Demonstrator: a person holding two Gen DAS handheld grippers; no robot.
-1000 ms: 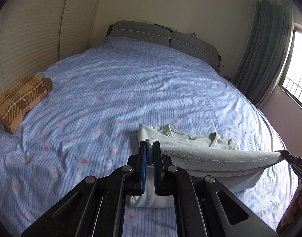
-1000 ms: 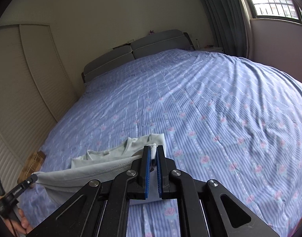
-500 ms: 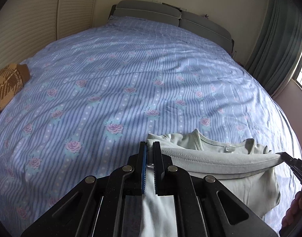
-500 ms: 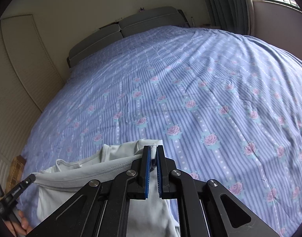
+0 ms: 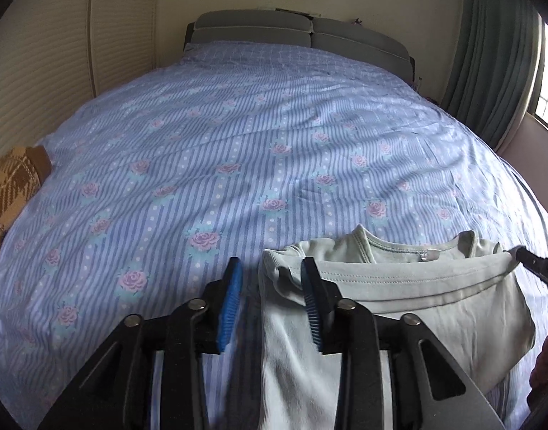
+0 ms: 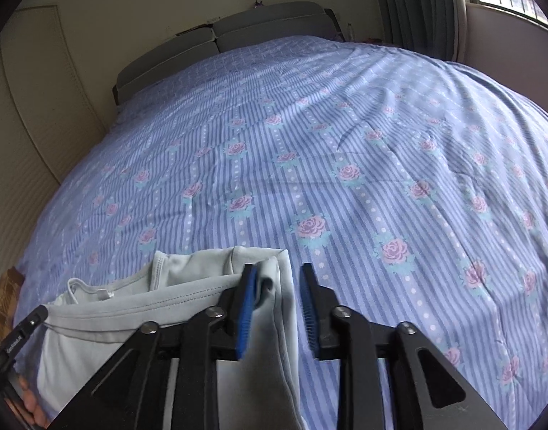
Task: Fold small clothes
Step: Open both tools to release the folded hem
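A wide bed under a blue striped, rose-printed sheet carries the folded pale green cotton shirt near its front edge. A brown plaid cloth lies far left. The left claw and right claw, jaws just opened, stand spread over the shirt's corners.

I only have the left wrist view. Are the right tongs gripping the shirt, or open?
Observer: Open. The right tongs have just been opening, and the shirt's folded edge lies loose between the pads.
Operator: Which side of the gap is the fabric on?
Observer: It lies against the blue pad nearer the shirt. The other pad stands apart from it, over the bare sheet.
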